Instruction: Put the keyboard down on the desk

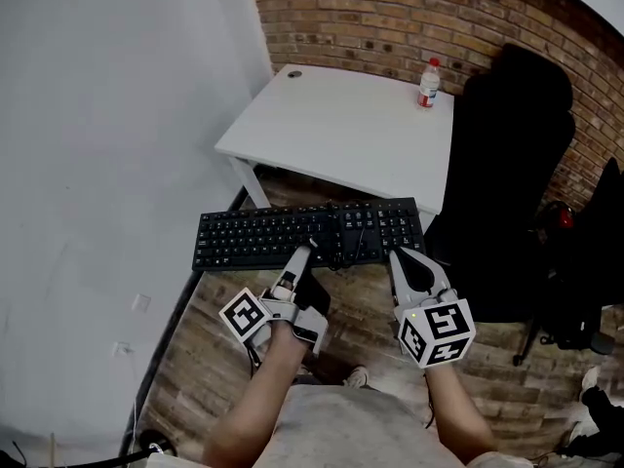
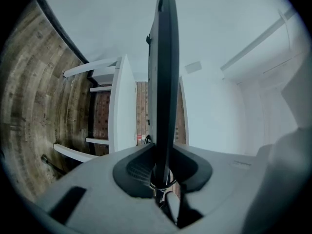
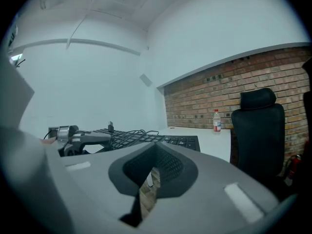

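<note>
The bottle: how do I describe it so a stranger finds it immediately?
Find the white desk against the brick wall. Near its far right corner, beside the black chair, stands a small bottle. Its red cap and upright stance set it apart.

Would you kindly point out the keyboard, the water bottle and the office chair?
keyboard (image 1: 263, 235): head view, on its letter keys.
water bottle (image 1: 428, 88): head view, on its labelled body.
office chair (image 1: 512, 144): head view, on its backrest.
</note>
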### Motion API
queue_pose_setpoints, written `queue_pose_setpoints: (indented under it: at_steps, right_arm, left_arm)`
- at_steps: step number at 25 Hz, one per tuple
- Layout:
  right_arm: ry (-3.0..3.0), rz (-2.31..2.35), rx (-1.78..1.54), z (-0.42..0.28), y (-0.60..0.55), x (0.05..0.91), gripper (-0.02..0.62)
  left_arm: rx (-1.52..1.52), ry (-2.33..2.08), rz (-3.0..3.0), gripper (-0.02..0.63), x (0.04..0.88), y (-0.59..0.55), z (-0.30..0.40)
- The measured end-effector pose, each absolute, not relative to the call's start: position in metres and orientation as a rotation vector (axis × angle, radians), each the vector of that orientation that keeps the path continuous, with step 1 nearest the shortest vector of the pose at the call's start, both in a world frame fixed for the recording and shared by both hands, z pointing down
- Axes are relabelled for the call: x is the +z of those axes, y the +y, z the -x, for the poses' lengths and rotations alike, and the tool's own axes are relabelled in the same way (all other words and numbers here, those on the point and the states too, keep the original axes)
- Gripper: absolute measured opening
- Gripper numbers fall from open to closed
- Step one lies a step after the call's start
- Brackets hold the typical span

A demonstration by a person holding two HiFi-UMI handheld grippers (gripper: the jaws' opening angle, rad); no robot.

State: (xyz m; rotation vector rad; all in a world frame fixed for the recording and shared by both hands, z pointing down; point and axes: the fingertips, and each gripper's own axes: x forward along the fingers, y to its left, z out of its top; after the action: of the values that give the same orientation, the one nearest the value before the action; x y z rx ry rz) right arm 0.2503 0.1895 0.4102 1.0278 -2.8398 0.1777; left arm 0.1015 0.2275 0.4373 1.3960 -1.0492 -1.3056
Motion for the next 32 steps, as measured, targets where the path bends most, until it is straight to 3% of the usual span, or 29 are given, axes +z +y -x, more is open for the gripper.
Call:
queue_pose_setpoints:
  at_steps: [16, 32]
  right_arm:
    - [-2.830, -1.028, 0.205, -0.227, 0.151, 0.413, 0.003]
    - [-2.759, -1.134, 0.215, -0.112, 0.043, 0.402, 0.003]
  left_arm:
    - [-1.309, -1.021, -1.369, 0.069, 0.441, 0.187, -0.079]
    - [-1.221, -0.932, -1.399, 0.069, 0.435, 0.066, 0.029]
